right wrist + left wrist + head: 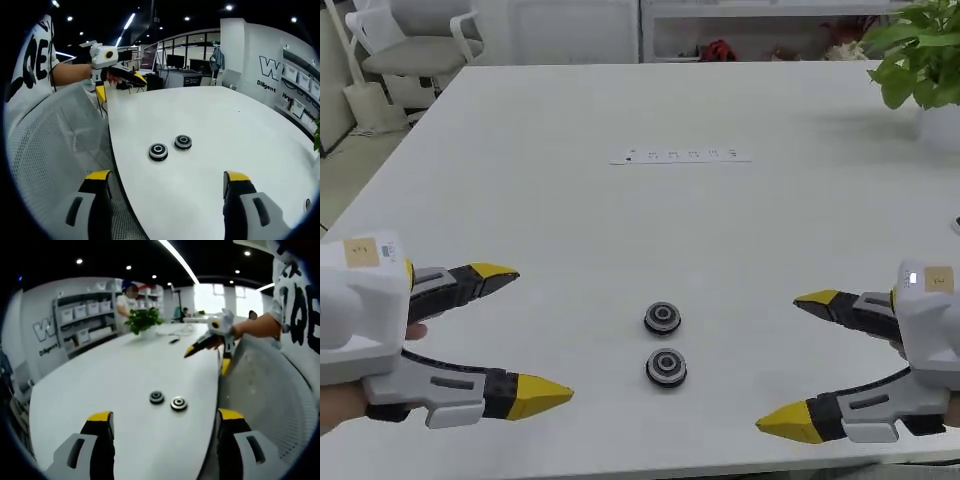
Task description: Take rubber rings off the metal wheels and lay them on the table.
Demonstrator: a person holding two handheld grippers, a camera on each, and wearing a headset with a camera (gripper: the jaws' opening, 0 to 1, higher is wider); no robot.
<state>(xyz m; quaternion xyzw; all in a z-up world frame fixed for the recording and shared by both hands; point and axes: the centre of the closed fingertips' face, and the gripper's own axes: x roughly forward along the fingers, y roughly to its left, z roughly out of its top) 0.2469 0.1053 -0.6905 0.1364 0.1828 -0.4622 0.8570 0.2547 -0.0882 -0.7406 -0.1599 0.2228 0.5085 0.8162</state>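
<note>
Two small metal wheels with black rubber rings lie flat on the white table (620, 220), near its front edge. The far wheel (663, 318) (156, 397) (183, 142) and the near wheel (666, 367) (178, 403) (158, 151) sit close together, apart from each other. My left gripper (535, 335) (165, 415) (122, 86) hovers open to the left of them, holding nothing. On their right, my right gripper (782, 362) (166, 175) (206, 362) is also open and holds nothing. Both point inward at the wheels from a distance.
A white power strip (680, 155) lies in the middle of the table. A green plant (920, 50) (142, 320) stands at the far right corner. An office chair (420, 40) is beyond the far left corner. A person stands at shelves (82, 320) in the background.
</note>
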